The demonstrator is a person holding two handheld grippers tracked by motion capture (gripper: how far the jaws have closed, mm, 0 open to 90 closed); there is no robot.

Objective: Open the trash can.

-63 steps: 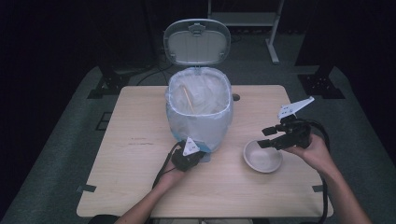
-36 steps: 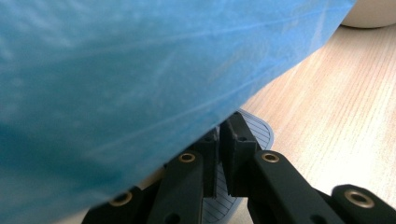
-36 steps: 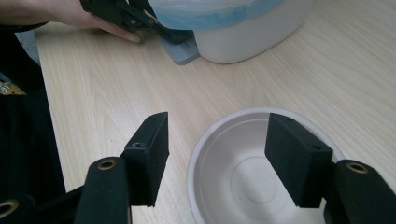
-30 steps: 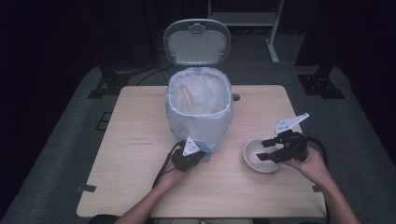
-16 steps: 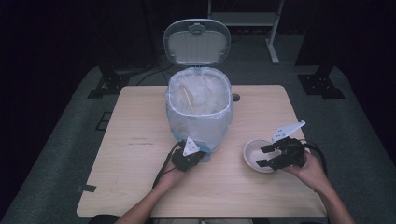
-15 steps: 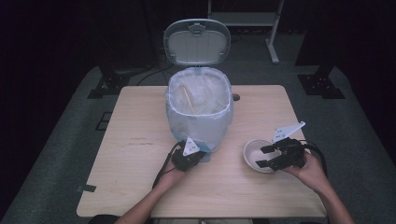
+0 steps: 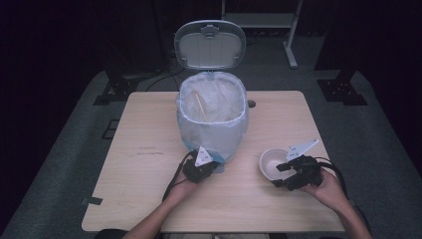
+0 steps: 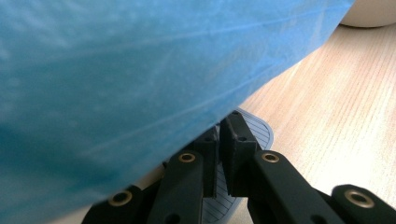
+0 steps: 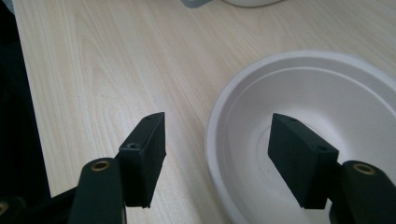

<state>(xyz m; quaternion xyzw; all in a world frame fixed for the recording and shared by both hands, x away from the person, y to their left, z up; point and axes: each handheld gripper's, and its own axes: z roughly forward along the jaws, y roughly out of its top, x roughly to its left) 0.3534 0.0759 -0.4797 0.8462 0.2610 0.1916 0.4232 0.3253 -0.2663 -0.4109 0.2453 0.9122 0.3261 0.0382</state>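
Observation:
A pedal bin (image 7: 211, 117) lined with a pale blue bag stands mid-table, its lid (image 7: 209, 45) tipped up and open. My left gripper (image 7: 201, 169) is at the bin's foot; in the left gripper view it (image 8: 219, 130) is shut, its jaws lying on the grey ribbed pedal (image 8: 259, 130) under the blue bag (image 8: 116, 70). A white paper bowl (image 7: 271, 163) sits to the right. My right gripper (image 7: 281, 174) is low at its near side, open. In the right gripper view it (image 9: 219, 128) straddles the rim of the bowl (image 9: 327, 93), one jaw outside and one inside, neither touching it.
A thin wooden stick (image 7: 201, 107) leans inside the bin. The light wooden table (image 7: 144, 149) has bare space to the left of the bin and along its front edge. Dark floor and stands lie beyond the table.
My right gripper has come down and leftward from above the table to the bowl's rim. The left gripper, bin and lid have stayed as they were.

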